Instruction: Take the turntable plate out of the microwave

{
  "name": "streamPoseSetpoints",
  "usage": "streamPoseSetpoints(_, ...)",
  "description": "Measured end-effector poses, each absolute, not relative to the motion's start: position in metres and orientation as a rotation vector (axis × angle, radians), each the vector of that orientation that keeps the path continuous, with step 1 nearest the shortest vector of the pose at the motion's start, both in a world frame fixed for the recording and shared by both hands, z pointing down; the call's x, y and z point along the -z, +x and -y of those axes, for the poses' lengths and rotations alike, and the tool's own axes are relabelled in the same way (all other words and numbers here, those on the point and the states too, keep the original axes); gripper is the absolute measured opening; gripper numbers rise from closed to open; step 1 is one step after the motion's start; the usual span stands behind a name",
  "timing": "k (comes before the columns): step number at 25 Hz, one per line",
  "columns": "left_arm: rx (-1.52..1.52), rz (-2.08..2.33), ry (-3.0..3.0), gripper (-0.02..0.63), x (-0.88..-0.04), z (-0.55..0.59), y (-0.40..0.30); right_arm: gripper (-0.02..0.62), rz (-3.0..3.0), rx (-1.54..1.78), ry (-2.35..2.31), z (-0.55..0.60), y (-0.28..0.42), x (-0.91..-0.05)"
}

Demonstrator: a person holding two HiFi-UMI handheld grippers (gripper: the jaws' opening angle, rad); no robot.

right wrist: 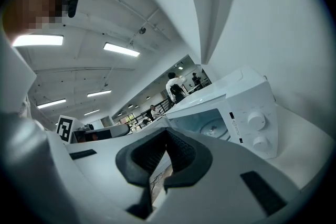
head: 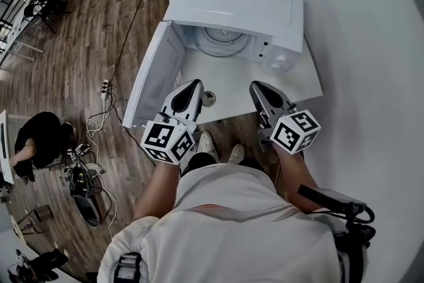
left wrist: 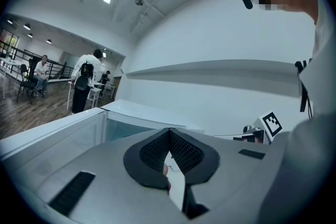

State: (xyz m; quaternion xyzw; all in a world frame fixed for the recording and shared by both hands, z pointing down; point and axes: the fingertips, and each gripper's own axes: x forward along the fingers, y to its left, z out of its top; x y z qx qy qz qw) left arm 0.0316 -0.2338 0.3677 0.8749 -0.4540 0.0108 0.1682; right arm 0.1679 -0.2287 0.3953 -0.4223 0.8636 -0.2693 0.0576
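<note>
The white microwave (head: 235,6) stands on a white table (head: 291,86) with its door (head: 151,73) swung open to the left. Inside lies the round glass turntable plate (head: 222,42), also seen in the right gripper view as the turntable plate (right wrist: 214,126) within the microwave (right wrist: 247,107). My left gripper (head: 196,85) and right gripper (head: 254,86) hover side by side over the table's front edge, short of the opening. Both are shut with nothing between the jaws. In their own views the left gripper (left wrist: 169,132) and right gripper (right wrist: 167,132) show closed pads.
A small round grey object (head: 208,98) lies on the table between the grippers. A power strip (head: 105,88) and cables lie on the wooden floor at left. A white wall (head: 371,43) runs along the right. People sit and stand far off.
</note>
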Motion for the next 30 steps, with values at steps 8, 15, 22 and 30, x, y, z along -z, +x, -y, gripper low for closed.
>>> streamPoseSetpoints(8, 0.027, 1.246, 2.492, 0.011, -0.364, 0.272, 0.016, 0.003, -2.593, 0.765, -1.381, 0.258, 0.147, -0.382)
streamPoseSetpoints(15, 0.032, 1.165, 2.504, 0.011, -0.371, 0.287, 0.017, 0.004, -2.569, 0.725, -1.473, 0.276, 0.124, -0.38)
streamPoseSetpoints(22, 0.034, 1.147, 2.399, 0.011, -0.397, 0.306, 0.03, 0.004, -2.524, 0.813, -1.459, 0.302, 0.124, -0.394)
streamPoseSetpoints(30, 0.133, 1.078, 2.081, 0.011, -0.498, 0.344, 0.042, 0.005, -2.333, 1.245, -1.408, 0.34, 0.119, -0.512)
